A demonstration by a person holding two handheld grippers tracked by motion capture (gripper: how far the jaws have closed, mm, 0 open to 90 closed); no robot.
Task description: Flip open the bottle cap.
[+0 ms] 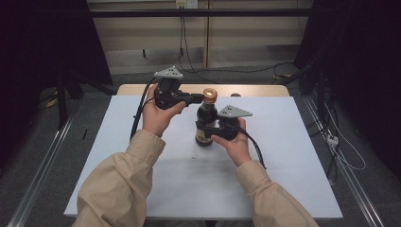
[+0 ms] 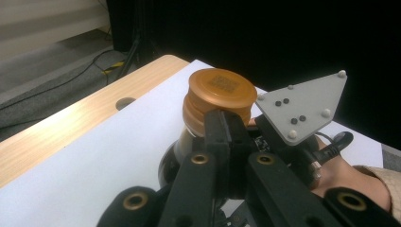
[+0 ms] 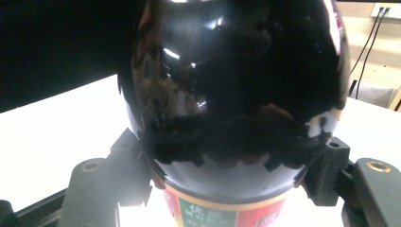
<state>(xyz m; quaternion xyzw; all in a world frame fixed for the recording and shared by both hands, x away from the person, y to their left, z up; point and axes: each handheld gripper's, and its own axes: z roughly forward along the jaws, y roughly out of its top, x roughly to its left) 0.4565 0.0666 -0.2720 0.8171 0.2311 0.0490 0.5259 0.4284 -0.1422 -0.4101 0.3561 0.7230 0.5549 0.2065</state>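
A dark glossy bottle (image 1: 205,124) with an orange-brown cap (image 1: 210,95) stands upright on the white table top (image 1: 142,142). My right gripper (image 1: 207,130) is shut on the bottle's lower body, and its jaws press on both sides of the bottle (image 3: 227,94) just above a red and green label (image 3: 213,215). My left gripper (image 1: 197,98) comes in from the left at cap height. Its jaws are shut together and their tip (image 2: 226,124) rests against the side of the cap (image 2: 220,90), with nothing between them.
A wooden strip (image 1: 255,90) with a small hole (image 2: 125,101) runs along the table's far edge. Beyond it are a grey floor and loose cables (image 1: 189,61). Metal rails (image 1: 42,161) flank the table. The right gripper's grey plate (image 2: 305,106) sits close beside the cap.
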